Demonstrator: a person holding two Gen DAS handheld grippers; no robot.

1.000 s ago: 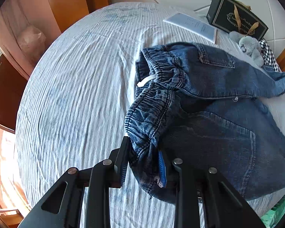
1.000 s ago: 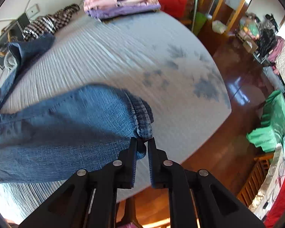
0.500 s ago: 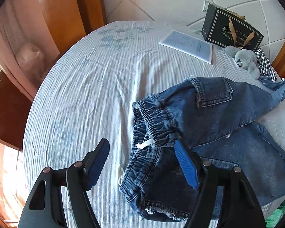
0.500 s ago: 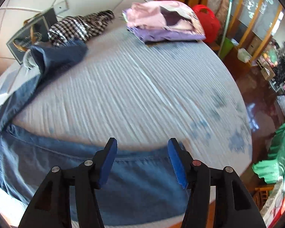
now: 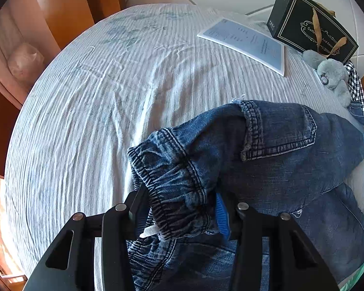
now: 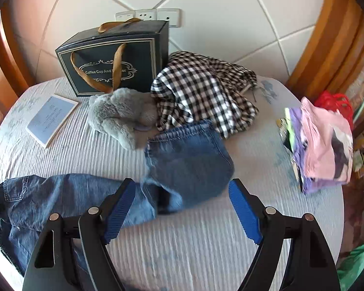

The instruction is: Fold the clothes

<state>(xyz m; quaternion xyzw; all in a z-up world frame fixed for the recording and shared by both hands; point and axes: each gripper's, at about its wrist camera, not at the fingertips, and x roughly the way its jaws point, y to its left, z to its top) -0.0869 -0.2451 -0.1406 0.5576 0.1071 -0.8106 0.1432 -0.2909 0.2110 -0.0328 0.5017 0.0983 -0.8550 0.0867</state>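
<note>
Blue jeans (image 5: 267,155) lie crumpled on the white ribbed bed sheet (image 5: 97,92). My left gripper (image 5: 179,208) is shut on the elastic waistband of the jeans, bunched between its jaws. In the right wrist view the jeans (image 6: 186,160) stretch from lower left to the middle, one leg end lying flat. My right gripper (image 6: 182,208) is open and empty, held above that leg.
A dark gift bag (image 6: 114,60), a grey plush toy (image 6: 119,114) and a checked shirt (image 6: 201,89) sit near the headboard. A paper booklet (image 6: 51,118) lies at the left. Folded pink and purple clothes (image 6: 322,145) lie at the right edge.
My left gripper let go of the waistband, then closed on it again. My right gripper released the leg hem, opened and turned toward the headboard.
</note>
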